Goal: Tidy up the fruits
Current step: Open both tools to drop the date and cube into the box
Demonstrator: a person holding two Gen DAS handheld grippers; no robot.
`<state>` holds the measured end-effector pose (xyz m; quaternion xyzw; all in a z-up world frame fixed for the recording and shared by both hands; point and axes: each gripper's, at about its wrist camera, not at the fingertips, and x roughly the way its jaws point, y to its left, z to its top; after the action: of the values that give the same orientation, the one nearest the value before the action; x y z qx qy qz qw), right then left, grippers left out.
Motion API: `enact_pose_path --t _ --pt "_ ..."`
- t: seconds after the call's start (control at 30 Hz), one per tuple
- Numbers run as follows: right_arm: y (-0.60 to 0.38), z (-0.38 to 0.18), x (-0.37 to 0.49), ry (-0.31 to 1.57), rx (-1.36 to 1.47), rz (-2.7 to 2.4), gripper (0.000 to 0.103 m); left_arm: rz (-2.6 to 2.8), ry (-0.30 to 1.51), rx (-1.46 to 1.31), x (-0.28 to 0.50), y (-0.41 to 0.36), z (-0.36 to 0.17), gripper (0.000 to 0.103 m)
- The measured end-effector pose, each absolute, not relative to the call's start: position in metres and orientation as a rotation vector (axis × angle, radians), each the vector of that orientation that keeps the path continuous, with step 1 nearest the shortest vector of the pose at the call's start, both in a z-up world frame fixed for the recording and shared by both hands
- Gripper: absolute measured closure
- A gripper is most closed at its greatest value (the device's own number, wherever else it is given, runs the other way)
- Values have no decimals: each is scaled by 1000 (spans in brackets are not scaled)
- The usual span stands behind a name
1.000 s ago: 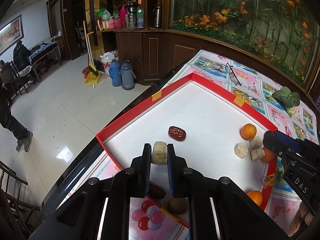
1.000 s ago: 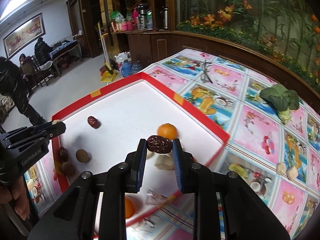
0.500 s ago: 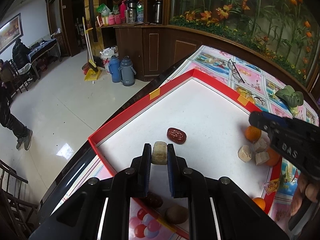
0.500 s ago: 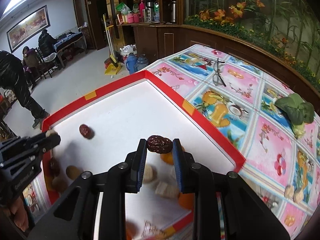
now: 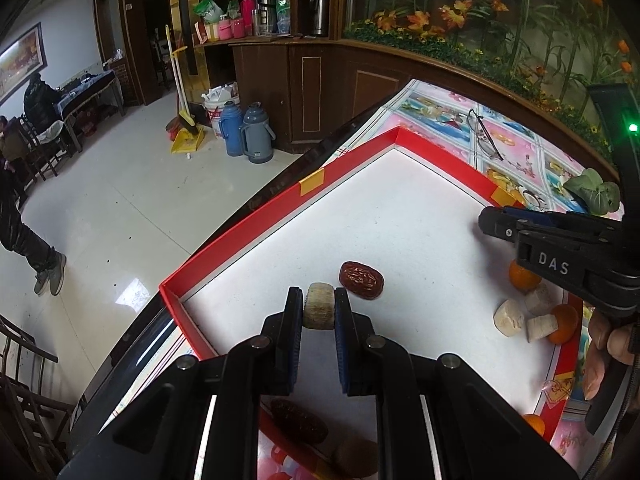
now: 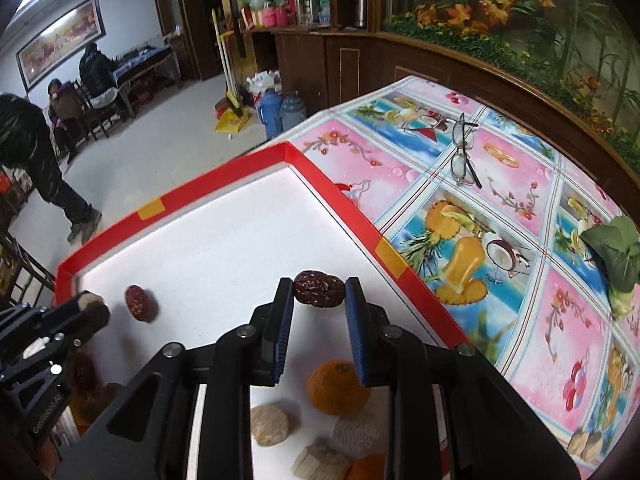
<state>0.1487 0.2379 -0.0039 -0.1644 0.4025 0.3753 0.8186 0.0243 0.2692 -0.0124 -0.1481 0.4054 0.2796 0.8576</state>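
- The left gripper (image 5: 319, 307) pinches a pale beige cylindrical fruit chunk (image 5: 318, 311) above the red-walled white tray (image 5: 248, 212).
- The right gripper (image 6: 319, 295) clamps a wrinkled dark red date (image 6: 319, 288); a second date (image 5: 361, 280) lies at the chunk's 2 o'clock.

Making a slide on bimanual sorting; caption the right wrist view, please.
Right gripper holds a red date above the red-rimmed tray; oranges and pale chunks lie below.
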Motion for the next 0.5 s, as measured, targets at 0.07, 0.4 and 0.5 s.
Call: enact_pose_path --t 0.07,0.4,0.5 --pt "241 -6 150 869 -366 798 75 585 857 -309 26 269 -13 89" --pt "245 -6 148 874 -413 779 45 588 834 -345 20 269 -7 34" --pt "236 1 147 858 -393 769 42 608 801 -325 17 264 1 28"
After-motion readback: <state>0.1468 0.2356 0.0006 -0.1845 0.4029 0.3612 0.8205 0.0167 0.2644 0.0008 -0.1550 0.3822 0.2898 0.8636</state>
